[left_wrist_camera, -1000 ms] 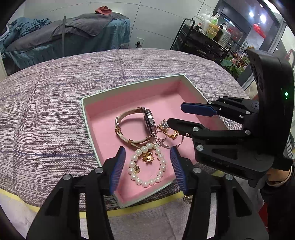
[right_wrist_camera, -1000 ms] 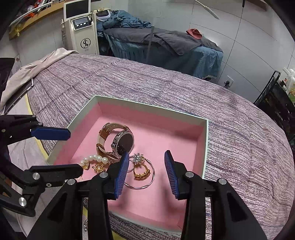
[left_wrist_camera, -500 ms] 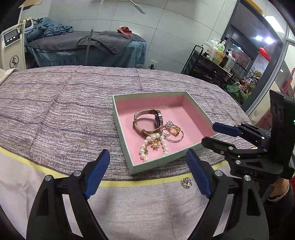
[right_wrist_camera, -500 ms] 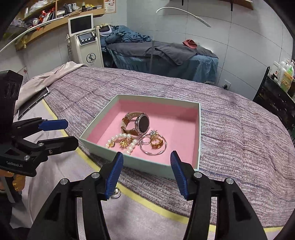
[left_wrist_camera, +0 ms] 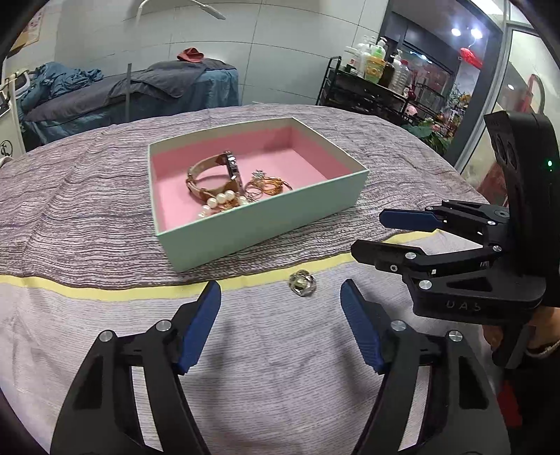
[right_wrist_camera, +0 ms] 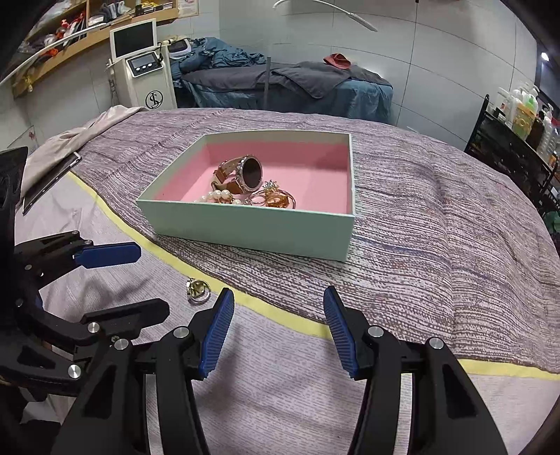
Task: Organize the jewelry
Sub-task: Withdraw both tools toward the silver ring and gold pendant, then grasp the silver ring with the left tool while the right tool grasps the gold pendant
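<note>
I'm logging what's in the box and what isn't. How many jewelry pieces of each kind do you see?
Watch: 1
Pearl bracelet: 1
Rings, tangled in the box: count unclear
Ring outside on the cloth: 1
Total: 3, plus the tangled rings

Even, moderately bright indoor light from overhead; ceiling spots (left_wrist_camera: pixel 465 32) flare white at upper right. Soft shadows fall under the left gripper (left_wrist_camera: pixel 280 327) and right gripper (right_wrist_camera: pixel 274 334) onto the bedspread (right_wrist_camera: pixel 437 224). Strong fisheye bending with black corner vignette; centre sharp, edges slightly soft.
</note>
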Available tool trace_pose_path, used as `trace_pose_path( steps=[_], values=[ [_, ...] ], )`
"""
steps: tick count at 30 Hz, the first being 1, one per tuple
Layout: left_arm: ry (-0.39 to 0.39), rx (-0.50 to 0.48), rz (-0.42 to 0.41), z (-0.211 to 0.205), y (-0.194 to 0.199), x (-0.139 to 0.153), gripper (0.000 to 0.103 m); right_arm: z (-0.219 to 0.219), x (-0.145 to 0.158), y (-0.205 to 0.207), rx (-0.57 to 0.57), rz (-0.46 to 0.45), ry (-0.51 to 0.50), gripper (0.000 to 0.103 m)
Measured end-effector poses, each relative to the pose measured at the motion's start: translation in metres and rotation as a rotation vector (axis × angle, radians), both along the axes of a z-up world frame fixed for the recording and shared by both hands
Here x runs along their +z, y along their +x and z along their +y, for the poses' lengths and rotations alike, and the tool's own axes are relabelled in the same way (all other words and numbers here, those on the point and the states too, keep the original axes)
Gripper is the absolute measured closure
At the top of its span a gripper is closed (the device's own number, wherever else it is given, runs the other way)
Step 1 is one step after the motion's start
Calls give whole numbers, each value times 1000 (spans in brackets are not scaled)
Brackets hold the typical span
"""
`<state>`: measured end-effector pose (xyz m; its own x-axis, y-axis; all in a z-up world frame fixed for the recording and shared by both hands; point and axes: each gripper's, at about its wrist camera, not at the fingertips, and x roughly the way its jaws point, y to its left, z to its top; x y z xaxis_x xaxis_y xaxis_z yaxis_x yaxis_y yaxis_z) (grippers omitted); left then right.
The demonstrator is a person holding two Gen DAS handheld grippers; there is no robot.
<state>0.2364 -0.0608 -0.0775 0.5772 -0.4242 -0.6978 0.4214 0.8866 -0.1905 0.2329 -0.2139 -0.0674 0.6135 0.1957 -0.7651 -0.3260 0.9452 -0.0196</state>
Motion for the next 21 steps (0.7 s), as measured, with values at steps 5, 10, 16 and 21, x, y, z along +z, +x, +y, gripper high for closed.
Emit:
trace_pose_path(
  steps=[5, 10, 16, 21],
  values=[
    [33, -28, 2, -22, 5, -8, 48, -11, 0, -2, -26, 1, 13, 51],
    [46, -31, 22, -33, 11, -17, 58, -11, 0, -3, -22, 4, 20, 51],
    [65, -30, 23, -38, 13, -22, 79, -8, -4, -2, -11, 15, 18, 51],
    [53, -32, 26, -34, 10, -21, 82, -1, -4, -4, 11, 18, 17, 51]
  ],
)
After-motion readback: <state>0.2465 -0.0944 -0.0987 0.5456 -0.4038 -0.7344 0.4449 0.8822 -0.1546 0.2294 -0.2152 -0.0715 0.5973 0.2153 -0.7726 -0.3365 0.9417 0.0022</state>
